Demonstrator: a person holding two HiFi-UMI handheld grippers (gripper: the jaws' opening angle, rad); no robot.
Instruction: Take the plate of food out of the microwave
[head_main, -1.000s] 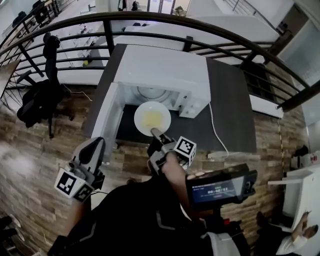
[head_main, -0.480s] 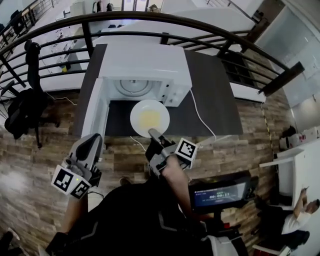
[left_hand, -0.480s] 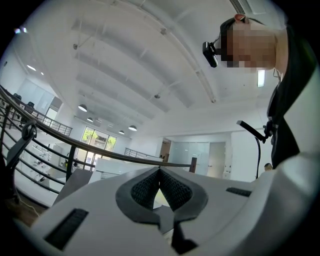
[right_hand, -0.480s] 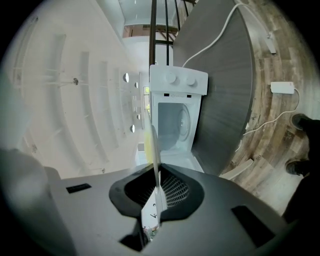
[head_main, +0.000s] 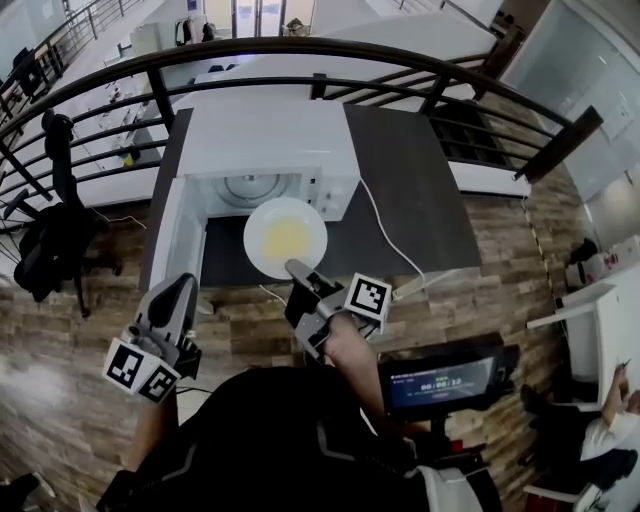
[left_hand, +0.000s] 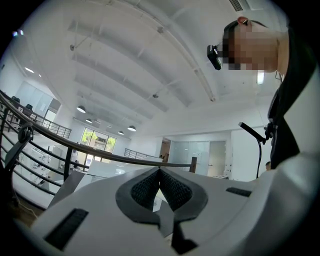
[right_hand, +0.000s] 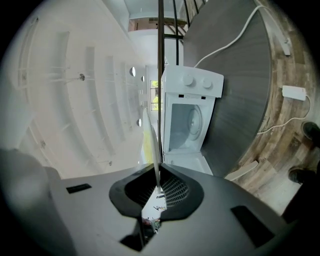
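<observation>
At seven o'clock my left gripper (head_main: 184, 288) sits pressed together, empty. My right gripper (head_main: 295, 268) pinches the rim of the round white plate of yellow food (head_main: 285, 237) above the dark worktop (head_main: 400, 190), before the open white microwave (head_main: 270, 140) at twelve.

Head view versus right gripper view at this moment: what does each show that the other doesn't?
Head view only: the yellow food on the plate, the left tongs held low to the side, a screen. Right gripper view only: the right tongs visibly clamped on the plate's rim, seen edge-on. Both: the open microwave on the dark table, its white cable.
</observation>
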